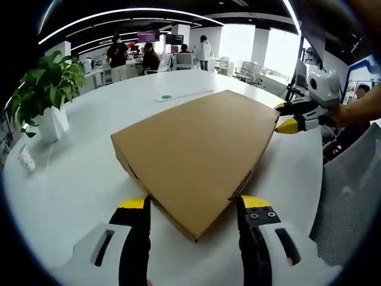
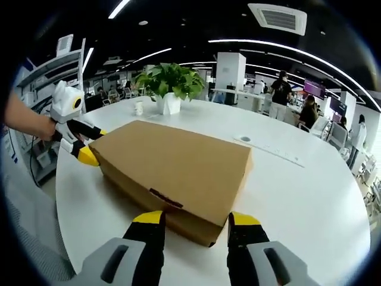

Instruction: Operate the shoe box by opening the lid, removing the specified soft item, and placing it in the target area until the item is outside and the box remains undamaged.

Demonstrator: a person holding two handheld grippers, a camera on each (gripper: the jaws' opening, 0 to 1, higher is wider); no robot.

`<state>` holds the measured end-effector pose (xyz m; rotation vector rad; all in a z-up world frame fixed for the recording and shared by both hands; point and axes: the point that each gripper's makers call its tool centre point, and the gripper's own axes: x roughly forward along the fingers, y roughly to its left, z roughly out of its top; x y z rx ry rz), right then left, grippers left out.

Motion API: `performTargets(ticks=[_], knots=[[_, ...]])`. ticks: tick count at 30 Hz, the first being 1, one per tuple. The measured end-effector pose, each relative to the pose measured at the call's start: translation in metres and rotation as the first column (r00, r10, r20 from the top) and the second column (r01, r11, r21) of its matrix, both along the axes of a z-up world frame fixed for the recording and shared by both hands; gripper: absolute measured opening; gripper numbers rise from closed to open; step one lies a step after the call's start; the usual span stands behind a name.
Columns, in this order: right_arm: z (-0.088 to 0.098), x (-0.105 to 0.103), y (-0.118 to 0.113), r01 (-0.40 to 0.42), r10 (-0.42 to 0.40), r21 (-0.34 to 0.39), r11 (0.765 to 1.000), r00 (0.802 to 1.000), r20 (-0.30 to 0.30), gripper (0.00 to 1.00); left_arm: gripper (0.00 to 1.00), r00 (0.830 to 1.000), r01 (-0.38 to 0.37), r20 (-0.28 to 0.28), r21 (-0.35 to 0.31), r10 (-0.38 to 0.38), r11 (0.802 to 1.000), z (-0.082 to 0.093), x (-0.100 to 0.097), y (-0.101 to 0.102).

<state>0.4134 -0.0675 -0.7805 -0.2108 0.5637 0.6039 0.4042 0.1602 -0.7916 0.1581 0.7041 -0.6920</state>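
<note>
A closed brown cardboard shoe box (image 1: 196,143) lies flat on the white round table (image 1: 77,185), lid down. My left gripper (image 1: 193,205) is open, and its yellow-tipped jaws straddle the box's near corner without pressing it. My right gripper (image 1: 286,117) reaches in from the right at the opposite corner, held by a hand. In the right gripper view the same box (image 2: 178,161) lies ahead, and the right gripper (image 2: 196,219) stands open around its near corner. The left gripper (image 2: 94,145) sits at the box's far left corner. The soft item is hidden inside.
A potted plant in a white pot (image 1: 44,98) stands on the table's left side, also seen as the plant (image 2: 169,86). A thin white strip (image 1: 181,95) lies beyond the box. A grey seat back (image 1: 351,196) is close on the right. People sit far behind.
</note>
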Motion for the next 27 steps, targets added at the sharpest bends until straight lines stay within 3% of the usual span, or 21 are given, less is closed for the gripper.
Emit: performTargets(ticks=[17,27], knots=[[0.0,-0.01,0.014,0.065,-0.065,0.016,0.998,0.998,0.0,0.38,0.6,0.998,0.058,-0.011,0.014,-0.058,0.998,0.006,-0.003,0.006],[0.001,-0.016,0.025,0.078,-0.079,0.038,0.996,0.997,0.007,0.37,0.58,0.999,0.045,-0.023,0.004,-0.044,0.999,0.006,-0.005,0.018]])
